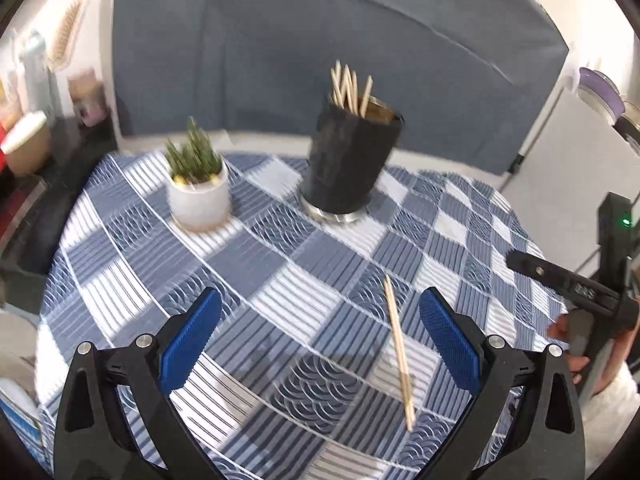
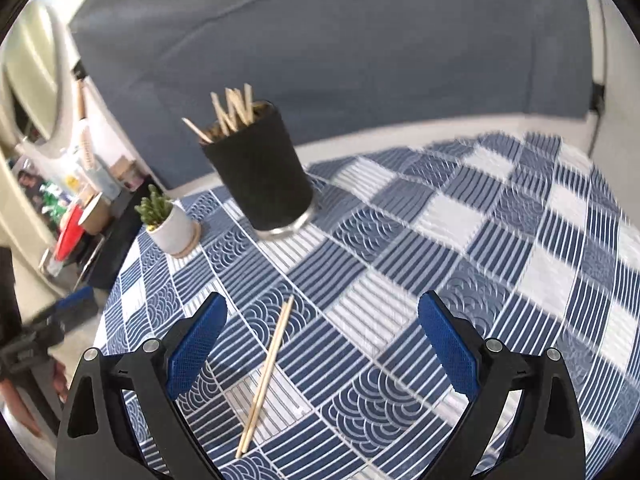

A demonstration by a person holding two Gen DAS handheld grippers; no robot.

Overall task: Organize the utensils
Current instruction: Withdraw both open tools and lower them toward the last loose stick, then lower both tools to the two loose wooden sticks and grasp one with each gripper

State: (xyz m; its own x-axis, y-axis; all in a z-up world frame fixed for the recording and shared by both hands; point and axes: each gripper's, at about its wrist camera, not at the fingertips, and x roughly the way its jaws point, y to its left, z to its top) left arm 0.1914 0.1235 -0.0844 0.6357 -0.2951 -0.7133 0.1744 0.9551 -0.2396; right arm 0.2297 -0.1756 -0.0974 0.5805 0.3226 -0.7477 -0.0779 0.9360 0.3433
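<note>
Your left gripper [image 1: 320, 336] hung with its blue-padded fingers [image 1: 190, 340] spread wide and nothing between them, just above the worktop [image 1: 260, 264]. Your right gripper [image 2: 322, 340] was likewise released, its fingers [image 2: 196, 344] apart and holding nothing.

Closest to you, a pair of wooden chopsticks [image 2: 266, 376] lay flat on the cloth, side by side and touching along their length. In the right wrist view they sat between the fingers, nearer the left one; in the left wrist view they lay just inside the right finger.

The worktop was covered by a blue-and-white patchwork tablecloth [image 1: 360, 240], squares of stripes and wave patterns. At its right edge in the left wrist view, your other hand [image 1: 572, 344] gripped the black handle of the right tool.

Further back stood a black cup [image 1: 348, 160] on a metal base, upright, with several more chopsticks [image 1: 350, 88] leaning inside it. To its left, well apart, a small green plant sat in a white pot [image 1: 199, 196].

Beyond the worktop rose a grey-blue upholstered panel [image 1: 320, 32]. Off to the left, a dark shelf [image 1: 60, 148] held a paper cup [image 1: 28, 140] and blurred bottles, with a hairbrush [image 1: 68, 28] hanging on the wall above.
</note>
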